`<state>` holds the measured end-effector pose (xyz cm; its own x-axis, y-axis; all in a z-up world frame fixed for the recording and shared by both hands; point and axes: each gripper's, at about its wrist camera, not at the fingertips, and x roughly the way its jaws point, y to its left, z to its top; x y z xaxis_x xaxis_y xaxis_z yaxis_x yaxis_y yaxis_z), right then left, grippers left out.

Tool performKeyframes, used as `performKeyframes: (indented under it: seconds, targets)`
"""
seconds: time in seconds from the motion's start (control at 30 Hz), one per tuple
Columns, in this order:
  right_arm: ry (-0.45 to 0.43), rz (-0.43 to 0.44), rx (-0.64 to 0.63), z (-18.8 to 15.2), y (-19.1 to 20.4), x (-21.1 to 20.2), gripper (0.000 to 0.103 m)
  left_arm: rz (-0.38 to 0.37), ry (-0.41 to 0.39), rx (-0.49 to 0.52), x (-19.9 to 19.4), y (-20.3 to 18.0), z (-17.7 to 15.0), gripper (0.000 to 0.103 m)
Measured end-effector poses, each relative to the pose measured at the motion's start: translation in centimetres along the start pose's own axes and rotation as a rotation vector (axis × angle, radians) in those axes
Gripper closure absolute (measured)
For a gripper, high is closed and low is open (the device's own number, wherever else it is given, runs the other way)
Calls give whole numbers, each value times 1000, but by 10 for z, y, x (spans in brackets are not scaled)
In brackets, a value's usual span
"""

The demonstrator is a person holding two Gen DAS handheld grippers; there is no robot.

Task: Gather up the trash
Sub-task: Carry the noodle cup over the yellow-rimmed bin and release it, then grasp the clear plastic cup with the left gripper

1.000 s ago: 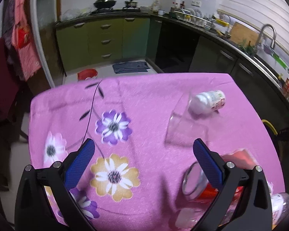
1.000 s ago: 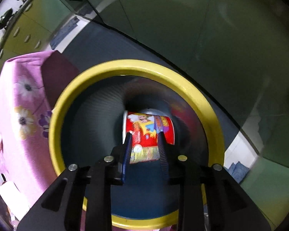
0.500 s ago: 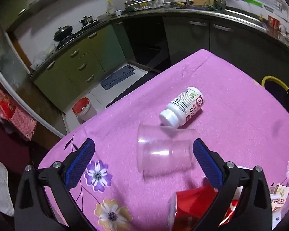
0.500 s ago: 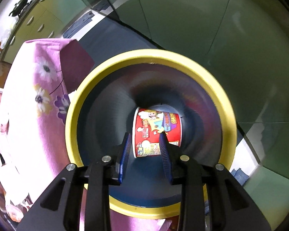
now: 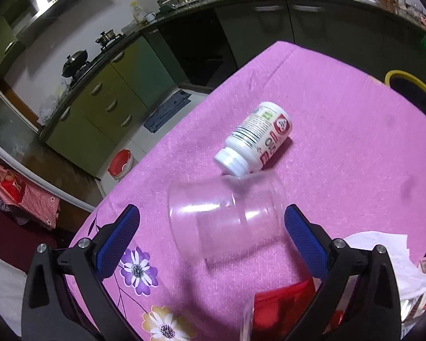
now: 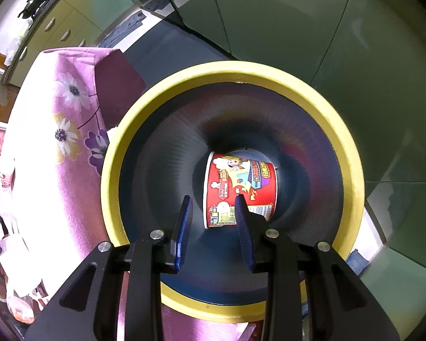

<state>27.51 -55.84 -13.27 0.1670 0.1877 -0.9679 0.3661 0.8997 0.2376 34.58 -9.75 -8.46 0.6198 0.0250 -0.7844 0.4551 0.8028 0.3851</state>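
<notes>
Below my right gripper (image 6: 213, 204), whose jaws stand a little apart with nothing between them, the yellow-rimmed bin (image 6: 122, 153) holds one red cartoon-printed noodle cup (image 6: 241, 187) lying on its side at the bottom; its print is too small for me to read. My left gripper (image 5: 211, 217) is spread wide around a clear plastic cup (image 5: 227, 218) lying empty on the pink flowered tablecloth (image 5: 340, 142), its pads not touching it. Just beyond it lies a white pill bottle (image 5: 255, 139), cap against the cup, its red-and-white label unreadable.
</notes>
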Motion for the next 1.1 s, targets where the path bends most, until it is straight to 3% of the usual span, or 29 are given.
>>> performKeyframes:
  seconds: [0.2, 0.5, 0.7, 0.9, 1.1]
  targets:
    - [1, 5, -4, -1, -1, -1, 72, 6, 35, 29, 11, -9, 2, 5]
    - [20, 15, -3, -5, -5, 9, 72, -17, 118, -75, 12, -1, 7, 6]
    - [30, 24, -14, -8, -4, 14, 70, -26, 183, -83, 18, -5, 12, 6]
    - [31, 32, -14, -11, -8, 15, 70, -109, 265, -213, 25, 7, 22, 6]
    - [33, 43, -14, -13, -12, 15, 70, -121, 308, -316, 32, 13, 24, 6]
